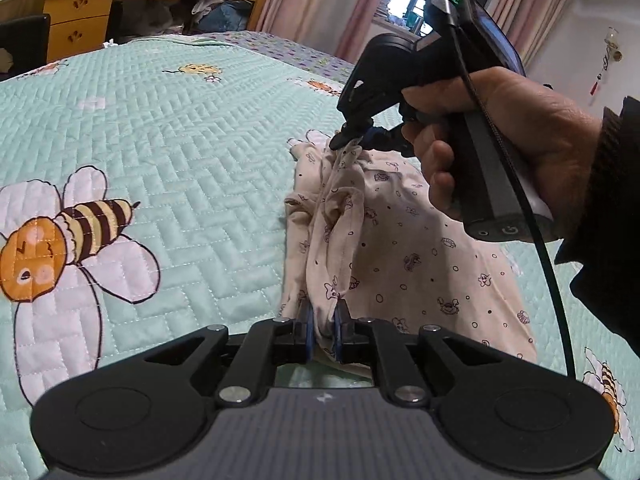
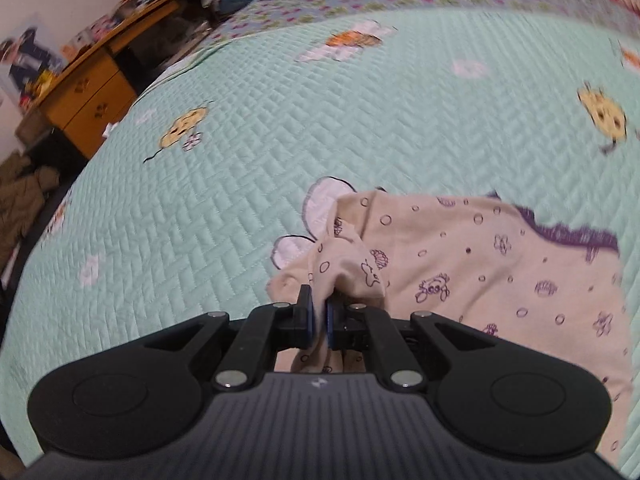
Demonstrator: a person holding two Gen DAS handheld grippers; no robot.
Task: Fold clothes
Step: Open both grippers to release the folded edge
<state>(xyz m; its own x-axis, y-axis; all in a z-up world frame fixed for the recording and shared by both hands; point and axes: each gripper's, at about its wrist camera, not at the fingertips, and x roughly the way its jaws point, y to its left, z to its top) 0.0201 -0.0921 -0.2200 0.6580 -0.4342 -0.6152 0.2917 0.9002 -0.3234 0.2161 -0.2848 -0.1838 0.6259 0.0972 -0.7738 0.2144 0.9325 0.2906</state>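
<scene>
The cream printed garment (image 1: 404, 248) lies on the right half of the mint quilted bedspread (image 1: 180, 128), partly flat and partly drawn up into a ridge that runs from near to far along its left edge. That ridge exists because each end of it is pinched: the left gripper (image 1: 323, 320) is clamped on the near end of the fold, cloth bunched between its blue pads (image 1: 307, 320), and the right gripper (image 1: 352, 140), held in the person's hand (image 1: 500, 148) on the far right, bites the far end of the same strip. In the right wrist view the right gripper (image 2: 319, 312) has a tuck of cloth squeezed between its closed jaws, with the rest of the garment (image 2: 500, 280) spreading flat to the right, its dark trimmed edge at the far side.

Holding two points along one edge keeps that edge straight (a single pinch would let it sag and twist), so the raised strip can probably be carried over the flat body as one clean fold. The fold looks only begun, since most of the cloth rests unlifted.

Around it, bee prints (image 1: 80, 232) dot the bedspread, and a wooden desk (image 1: 80, 12) stands beyond the far left edge.
</scene>
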